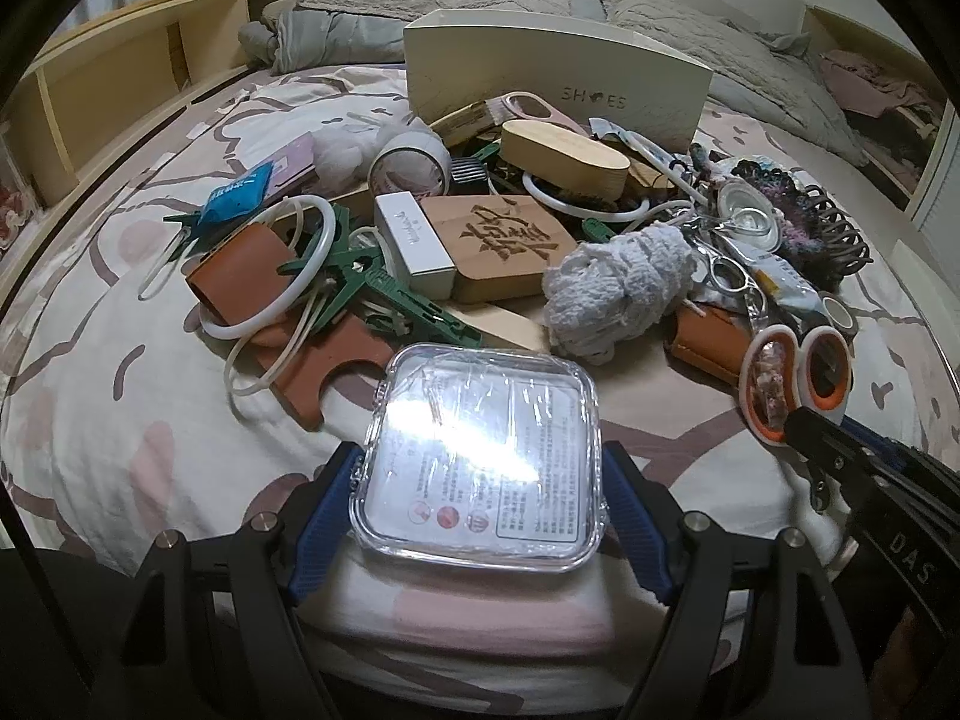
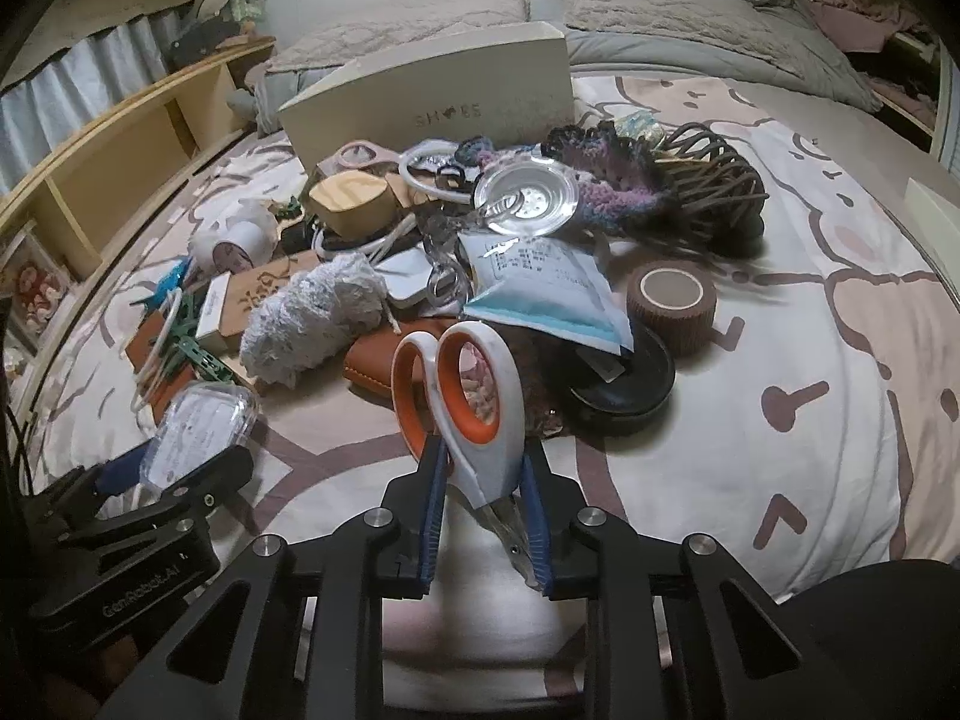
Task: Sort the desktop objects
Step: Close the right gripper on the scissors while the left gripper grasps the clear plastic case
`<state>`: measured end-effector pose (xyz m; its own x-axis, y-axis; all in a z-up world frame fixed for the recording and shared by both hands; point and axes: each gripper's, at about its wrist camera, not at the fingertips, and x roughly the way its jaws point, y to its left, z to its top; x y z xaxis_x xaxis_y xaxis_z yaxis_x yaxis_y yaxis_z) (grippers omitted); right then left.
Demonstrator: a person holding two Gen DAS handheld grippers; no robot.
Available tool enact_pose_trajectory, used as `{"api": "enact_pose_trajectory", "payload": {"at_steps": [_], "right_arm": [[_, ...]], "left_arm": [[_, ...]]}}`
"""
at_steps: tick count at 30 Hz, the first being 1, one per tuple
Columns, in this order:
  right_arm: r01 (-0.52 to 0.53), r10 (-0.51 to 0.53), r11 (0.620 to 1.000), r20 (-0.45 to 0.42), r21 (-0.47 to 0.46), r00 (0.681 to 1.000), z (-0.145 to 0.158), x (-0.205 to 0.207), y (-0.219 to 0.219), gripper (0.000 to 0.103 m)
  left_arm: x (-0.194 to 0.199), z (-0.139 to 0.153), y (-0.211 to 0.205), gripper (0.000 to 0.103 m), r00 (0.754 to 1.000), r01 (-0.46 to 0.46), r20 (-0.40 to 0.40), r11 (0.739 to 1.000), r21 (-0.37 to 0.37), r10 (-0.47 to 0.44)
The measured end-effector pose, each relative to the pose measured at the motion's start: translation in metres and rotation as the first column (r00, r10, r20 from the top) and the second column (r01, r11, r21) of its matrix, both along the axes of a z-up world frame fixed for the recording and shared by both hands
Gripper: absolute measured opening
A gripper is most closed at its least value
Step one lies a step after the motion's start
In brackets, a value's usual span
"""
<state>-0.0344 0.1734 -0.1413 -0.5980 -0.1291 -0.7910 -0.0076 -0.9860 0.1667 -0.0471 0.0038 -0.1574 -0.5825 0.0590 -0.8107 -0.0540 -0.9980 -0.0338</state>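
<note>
With the clear plastic case (image 1: 477, 468) clamped by the left gripper (image 1: 480, 480) and the scissors (image 2: 474, 408) pinched by the right gripper (image 2: 483, 516) beside the pile on the bedspread (image 2: 750, 450), pickup is judged underway, and lifting toward the shoe box (image 1: 558, 78) is likely required next.

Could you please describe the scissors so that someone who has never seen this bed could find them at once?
Start at the white shoe box standing behind the clutter pile on the bed. Come to the pile's near edge, where the right gripper closes around the scissors. Nothing else nearby has white handles with orange-lined finger loops.
</note>
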Motion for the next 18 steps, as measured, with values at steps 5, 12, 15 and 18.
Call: {"api": "enact_pose_trajectory", "payload": {"at_steps": [5,12,15,18], "right_arm": [[0.031,-0.031,0.999,0.011,0.033,0.999,-0.003,-0.005,0.000,0.038],[0.066,-0.068,0.996,0.039,0.064,0.997,-0.009,-0.018,-0.001,0.052],[0.061,-0.065,0.995,0.038,0.084,0.997,-0.011,-0.022,-0.005,0.052],[0.034,-0.036,0.997,0.036,0.070,0.999,-0.011,-0.022,-0.007,0.039]], "left_arm": [[0.000,-0.001,-0.001,0.078,1.000,-0.003,0.001,1.000,-0.003,0.003],[0.000,-0.002,-0.001,0.078,1.000,-0.004,0.004,1.000,-0.006,0.004],[-0.001,-0.003,-0.001,0.078,1.000,-0.004,0.005,1.000,-0.009,0.005],[-0.001,-0.003,-0.001,0.078,1.000,-0.005,0.005,1.000,-0.010,0.005]]}}
